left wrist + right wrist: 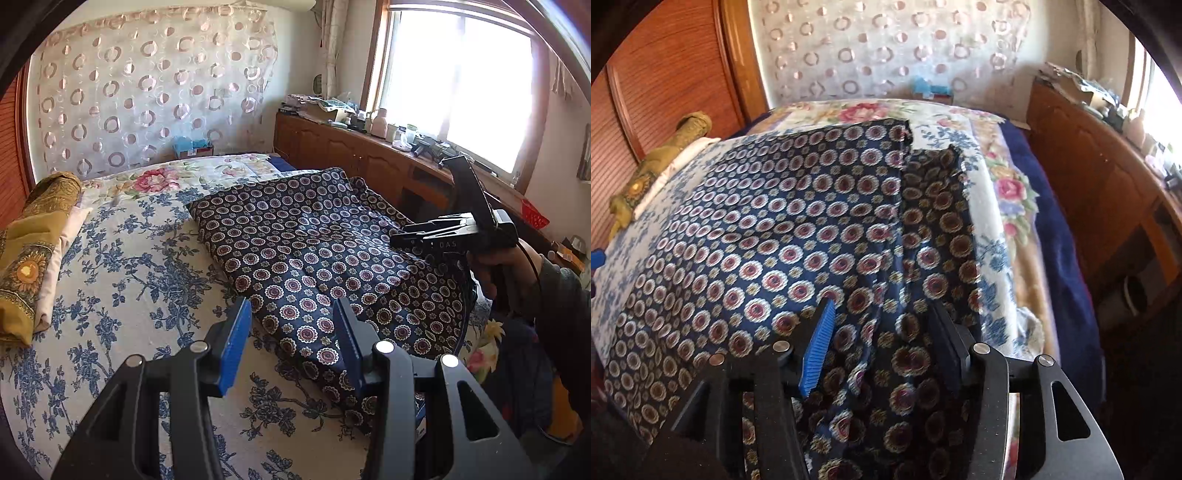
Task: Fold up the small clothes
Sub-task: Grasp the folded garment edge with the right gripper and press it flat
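A dark navy garment with red and white flower circles (306, 243) lies spread flat on the bed; it also shows in the right wrist view (798, 229). Its right strip is folded over, showing the duller reverse side (934, 236). My left gripper (293, 332) is open and empty, hovering above the garment's near left edge. My right gripper (882, 332) is open and empty, low over the garment's near right part. The right gripper also shows in the left wrist view (454, 236), held in a hand above the garment's right side.
The bed has a white sheet with blue flowers (122, 280). A folded gold cloth pile (33, 251) lies at its left edge. A wooden cabinet (354, 151) with clutter runs along the right under the window. A patterned curtain (155, 85) hangs behind.
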Demonstrator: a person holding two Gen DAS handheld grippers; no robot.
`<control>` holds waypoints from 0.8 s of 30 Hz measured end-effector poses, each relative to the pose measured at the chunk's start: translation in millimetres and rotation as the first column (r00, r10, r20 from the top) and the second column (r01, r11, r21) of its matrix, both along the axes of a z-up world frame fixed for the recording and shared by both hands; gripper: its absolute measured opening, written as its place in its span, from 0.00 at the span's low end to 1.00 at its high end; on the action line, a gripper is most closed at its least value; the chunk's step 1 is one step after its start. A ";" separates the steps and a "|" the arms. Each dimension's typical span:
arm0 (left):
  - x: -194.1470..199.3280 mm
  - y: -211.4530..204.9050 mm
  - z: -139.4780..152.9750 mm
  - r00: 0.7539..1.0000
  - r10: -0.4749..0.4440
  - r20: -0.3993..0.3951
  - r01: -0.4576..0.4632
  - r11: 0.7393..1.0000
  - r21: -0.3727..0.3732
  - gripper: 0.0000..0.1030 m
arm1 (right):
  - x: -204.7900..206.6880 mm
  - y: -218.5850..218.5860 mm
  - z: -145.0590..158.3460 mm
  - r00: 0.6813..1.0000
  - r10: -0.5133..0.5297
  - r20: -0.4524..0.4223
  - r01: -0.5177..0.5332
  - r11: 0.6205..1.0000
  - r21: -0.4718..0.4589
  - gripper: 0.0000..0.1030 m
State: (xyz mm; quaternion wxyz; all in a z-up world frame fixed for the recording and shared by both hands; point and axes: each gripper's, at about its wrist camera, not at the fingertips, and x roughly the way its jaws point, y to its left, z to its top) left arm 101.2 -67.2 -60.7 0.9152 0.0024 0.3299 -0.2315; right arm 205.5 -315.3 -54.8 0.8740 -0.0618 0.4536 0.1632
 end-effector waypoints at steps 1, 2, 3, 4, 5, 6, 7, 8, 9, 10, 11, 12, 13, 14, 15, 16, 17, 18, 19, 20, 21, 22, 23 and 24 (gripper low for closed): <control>0.4 -0.5 0.3 1.000 -0.001 -0.001 0.001 1.000 0.001 0.43 | -2.5 1.1 -0.4 1.000 0.007 0.001 -0.007 1.000 -0.001 0.51; 0.3 -1.0 0.4 1.000 -0.001 -0.001 0.001 1.000 0.001 0.43 | -4.5 2.5 -0.4 1.000 0.016 0.004 -0.016 1.000 -0.002 0.46; 0.2 -1.4 0.5 1.000 -0.003 -0.001 0.003 1.000 0.001 0.43 | -6.6 6.2 -1.0 0.999 0.034 0.002 -0.034 0.999 -0.003 0.44; 0.2 -1.9 0.7 1.000 -0.003 -0.001 0.003 1.000 0.002 0.43 | -9.4 7.4 -2.9 0.999 0.043 0.001 -0.042 0.999 -0.009 0.42; 0.1 -2.0 0.6 1.000 -0.003 -0.001 0.003 1.000 0.002 0.43 | -11.6 9.8 -4.2 0.999 0.047 0.004 -0.047 0.999 -0.021 0.40; 0.0 -1.9 0.5 1.000 -0.003 -0.001 0.003 1.000 0.002 0.43 | -13.5 10.3 -5.1 0.999 0.049 0.007 -0.049 0.998 -0.028 0.40; 0.2 -1.9 0.4 1.000 -0.004 -0.002 0.004 1.000 0.001 0.43 | -14.3 10.6 -5.4 0.999 0.050 0.009 -0.050 0.998 -0.030 0.39; 0.1 -2.2 0.3 1.000 -0.003 -0.002 0.003 1.000 0.002 0.43 | -14.5 9.5 -5.3 0.999 0.047 0.007 -0.047 0.999 -0.024 0.38; 0.0 -1.9 0.4 1.000 -0.002 -0.001 0.002 1.000 0.003 0.43 | -14.3 8.2 -4.9 0.999 0.044 0.006 -0.043 0.999 -0.020 0.33; -0.2 -1.7 -0.1 1.000 -0.002 -0.001 0.002 1.000 0.002 0.43 | -14.3 6.8 -4.3 0.999 0.036 0.008 -0.036 0.999 -0.018 0.29; -0.4 -1.9 -0.4 1.000 -0.001 -0.002 0.001 1.000 0.001 0.43 | -14.5 5.3 -3.8 0.999 0.035 0.009 -0.035 0.999 -0.015 0.17; -0.6 -1.9 -0.6 1.000 -0.002 -0.002 0.002 1.000 0.000 0.43 | -14.9 4.5 -2.7 0.999 0.040 0.011 -0.040 0.999 -0.008 0.10; -0.7 -2.3 -1.1 1.000 -0.002 -0.003 0.002 1.000 0.000 0.43 | -15.3 3.3 -0.7 0.999 0.044 0.015 -0.044 0.999 0.001 0.06; -0.6 -2.9 -1.4 1.000 -0.003 -0.004 0.003 1.000 0.000 0.43 | -17.9 2.1 3.0 0.998 0.049 0.031 -0.049 0.999 0.010 0.04; -0.6 -3.2 -1.8 1.000 -0.003 -0.005 0.003 1.000 0.001 0.43 | -20.7 2.2 6.0 0.998 0.051 0.048 -0.052 0.999 0.011 0.03; -0.5 -2.8 -2.3 1.000 -0.004 -0.006 0.004 1.000 0.001 0.43 | -25.1 2.8 11.6 0.996 0.058 0.075 -0.059 0.998 0.017 0.03; -0.4 -3.1 -2.9 1.000 -0.005 -0.007 0.005 1.000 0.001 0.43 | -27.9 2.8 15.0 0.994 0.058 0.092 -0.060 0.998 0.023 0.03; -0.3 -3.7 -3.7 1.000 -0.006 -0.009 0.006 1.000 0.002 0.43 | -30.2 2.4 18.3 0.993 0.057 0.106 -0.061 0.998 0.031 0.03; -0.3 -4.0 -4.3 1.000 -0.007 -0.011 0.007 1.000 0.003 0.43 | -32.9 1.3 21.8 0.991 0.059 0.121 -0.064 0.997 0.038 0.03; -0.6 -4.4 -5.1 1.000 -0.008 -0.012 0.008 1.000 0.003 0.43 | -36.0 1.2 25.4 0.989 0.057 0.139 -0.063 0.997 0.037 0.02; -0.8 -5.0 -5.8 1.000 -0.010 -0.013 0.010 1.000 0.004 0.43 | -39.3 0.3 29.5 0.986 0.055 0.159 -0.061 0.998 0.033 0.02; -0.6 -5.4 -6.0 1.000 -0.010 -0.014 0.010 1.000 0.005 0.43 | -39.8 -0.9 32.0 0.984 0.055 0.171 -0.062 0.998 0.034 0.02; -0.6 -5.8 -6.1 1.000 -0.011 -0.015 0.011 1.000 0.007 0.43 | -42.9 -3.2 36.4 0.980 0.051 0.190 -0.058 0.998 0.034 0.02; -0.9 -6.4 -6.2 1.000 -0.013 -0.016 0.013 1.000 0.008 0.43 | -44.4 -5.7 39.7 0.978 0.047 0.203 -0.054 0.998 0.031 0.02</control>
